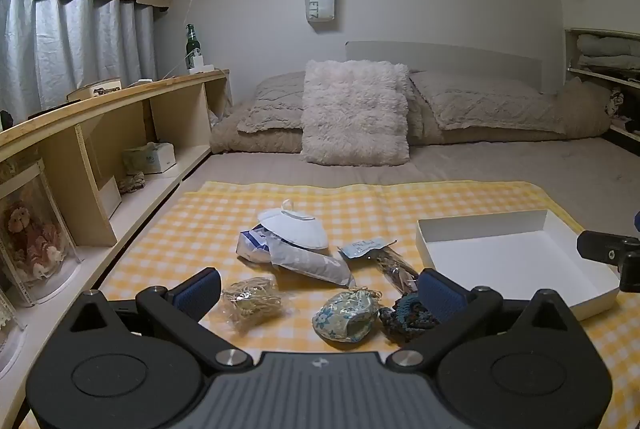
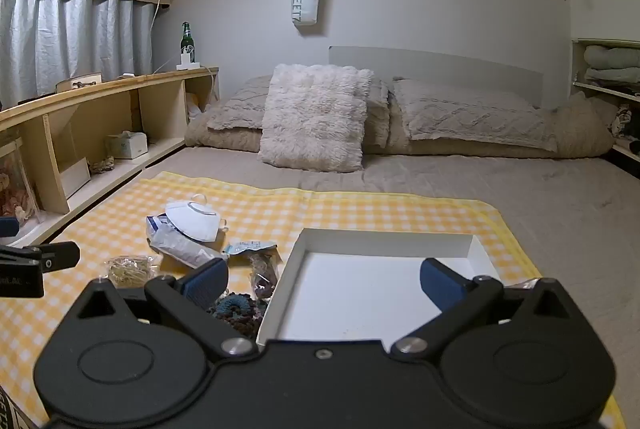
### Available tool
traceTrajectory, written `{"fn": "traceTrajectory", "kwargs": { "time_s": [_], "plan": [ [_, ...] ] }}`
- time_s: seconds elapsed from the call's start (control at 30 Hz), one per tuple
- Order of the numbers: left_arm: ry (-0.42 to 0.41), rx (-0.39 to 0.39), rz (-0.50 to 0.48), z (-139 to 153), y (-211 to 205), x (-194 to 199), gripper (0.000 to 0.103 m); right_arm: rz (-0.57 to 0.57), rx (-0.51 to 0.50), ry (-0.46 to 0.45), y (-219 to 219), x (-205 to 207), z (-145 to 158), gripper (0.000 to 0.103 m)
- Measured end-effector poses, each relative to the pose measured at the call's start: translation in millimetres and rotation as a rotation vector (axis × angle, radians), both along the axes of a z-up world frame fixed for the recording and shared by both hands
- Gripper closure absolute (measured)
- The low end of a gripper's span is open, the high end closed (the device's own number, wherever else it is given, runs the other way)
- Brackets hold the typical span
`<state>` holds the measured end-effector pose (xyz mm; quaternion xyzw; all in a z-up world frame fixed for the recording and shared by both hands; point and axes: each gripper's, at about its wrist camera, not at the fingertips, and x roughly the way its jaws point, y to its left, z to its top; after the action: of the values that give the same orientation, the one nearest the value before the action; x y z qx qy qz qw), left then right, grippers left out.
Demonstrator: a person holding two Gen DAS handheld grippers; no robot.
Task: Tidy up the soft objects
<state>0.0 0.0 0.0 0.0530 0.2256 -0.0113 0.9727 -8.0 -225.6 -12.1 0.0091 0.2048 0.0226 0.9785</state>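
On a yellow checked cloth point(image 1: 192, 225) lie several soft things: a white face mask point(image 1: 294, 229) on a blue-and-white packet point(image 1: 296, 259), a clear bag of pale cord point(image 1: 252, 299), a floral pouch point(image 1: 346, 315), a dark crocheted scrunchie point(image 1: 404, 317) and a small bag of dark items point(image 1: 394, 267). An empty white box point(image 1: 516, 261) stands to their right. My left gripper point(image 1: 320, 293) hovers open above the pouch and cord bag, holding nothing. My right gripper point(image 2: 324, 283) is open over the white box point(image 2: 360, 293), with the scrunchie point(image 2: 240, 309) beside its left finger.
The cloth lies on a bed with a fluffy white cushion point(image 1: 354, 113) and beige pillows behind it. A wooden shelf unit point(image 1: 104, 133) runs along the left, holding a tissue box point(image 1: 150, 157) and a green bottle point(image 1: 192, 43). More shelves point(image 1: 604, 69) stand at the right.
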Motion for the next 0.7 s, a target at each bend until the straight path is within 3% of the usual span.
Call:
{"fn": "traceTrajectory", "kwargs": {
  "time_s": [0.7],
  "plan": [
    [0.002,0.004,0.000,-0.1,-0.1,0.0,0.000,0.003,-0.008,0.003,0.3,-0.2,-0.2,0.000]
  ]
}}
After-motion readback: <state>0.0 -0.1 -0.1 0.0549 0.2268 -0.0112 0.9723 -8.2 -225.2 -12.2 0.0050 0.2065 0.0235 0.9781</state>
